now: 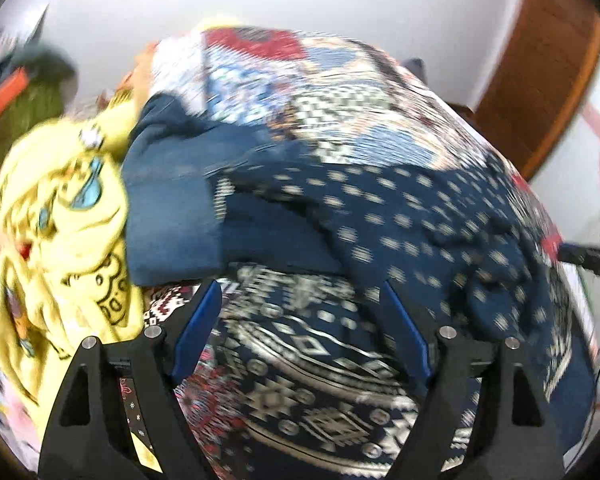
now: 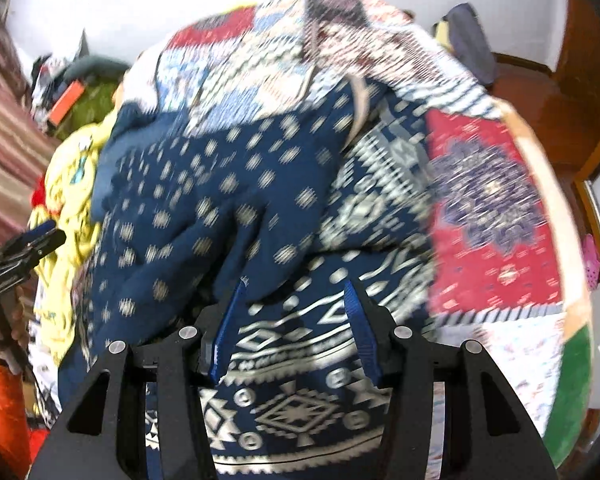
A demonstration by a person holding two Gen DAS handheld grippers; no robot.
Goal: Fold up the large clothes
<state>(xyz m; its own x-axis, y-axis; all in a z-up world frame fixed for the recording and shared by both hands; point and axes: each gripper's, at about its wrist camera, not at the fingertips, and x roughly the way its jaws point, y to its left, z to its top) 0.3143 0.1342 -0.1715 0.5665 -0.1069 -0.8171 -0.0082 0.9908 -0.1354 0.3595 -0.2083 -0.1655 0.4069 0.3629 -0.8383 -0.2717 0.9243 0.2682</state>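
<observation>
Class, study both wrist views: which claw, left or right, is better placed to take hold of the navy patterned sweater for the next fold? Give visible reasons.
Probably the right claw: a fold of the navy patterned sweater bunches at its fingertips. The left claw gapes wide above flat knit.

No words, labels, brand names or numbers can be read in either view; both pictures are blurred; the yellow cloth [image 1: 60, 216] at the left carries a cartoon drawing in black outline with rounded shapes that may be letters, too smeared to make out; the navy sweater [image 2: 236, 216] shows only woven dots and diamond patterns, no writing.
</observation>
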